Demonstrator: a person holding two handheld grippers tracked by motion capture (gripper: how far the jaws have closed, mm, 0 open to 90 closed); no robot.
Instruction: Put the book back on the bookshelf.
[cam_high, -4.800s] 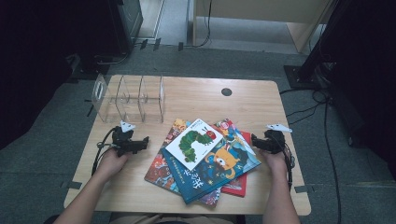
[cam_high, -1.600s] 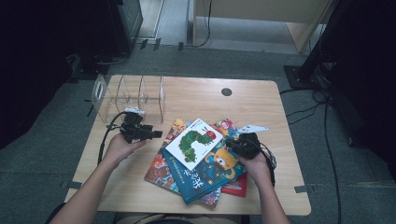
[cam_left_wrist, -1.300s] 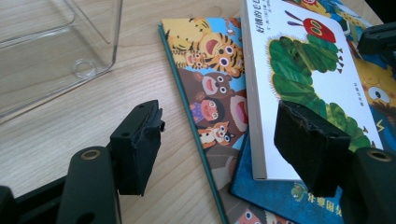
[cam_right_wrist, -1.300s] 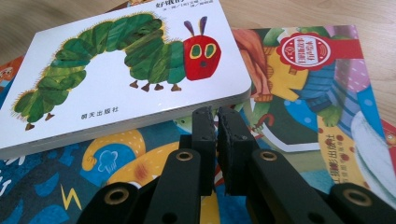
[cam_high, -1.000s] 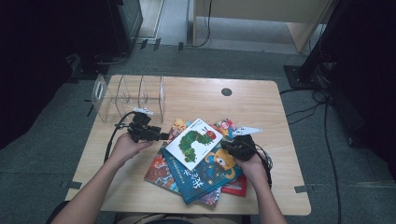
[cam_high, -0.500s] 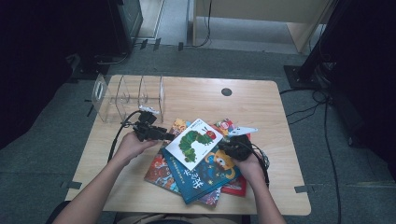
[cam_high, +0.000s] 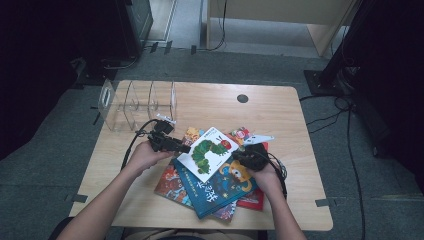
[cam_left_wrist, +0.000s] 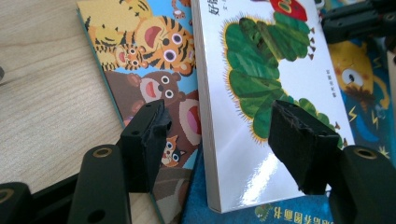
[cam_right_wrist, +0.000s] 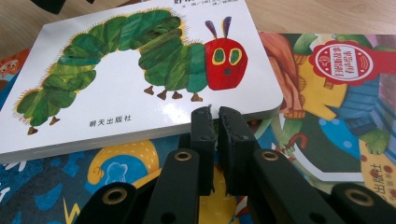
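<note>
Left tongs (cam_left_wrist: 219, 140) straddle the caterpillar book's (cam_left_wrist: 261, 93) near edge, apart for gripping; right tongs (cam_right_wrist: 217, 116), together, brace its opposite edge.

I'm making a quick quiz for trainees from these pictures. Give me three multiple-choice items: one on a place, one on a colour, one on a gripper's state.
1. Where does the caterpillar book lie?
A. in the clear rack
B. on top of the book pile
C. on the floor

2. What colour is the caterpillar's head?
A. blue
B. yellow
C. red

3. How do the right gripper jaws stand?
A. shut, at the book's edge
B. wide open
C. clamped on a cable

Answers: B, the other books lie under it; C, the red head shows in the right gripper view; A, the jaws nearly meet there.
</note>
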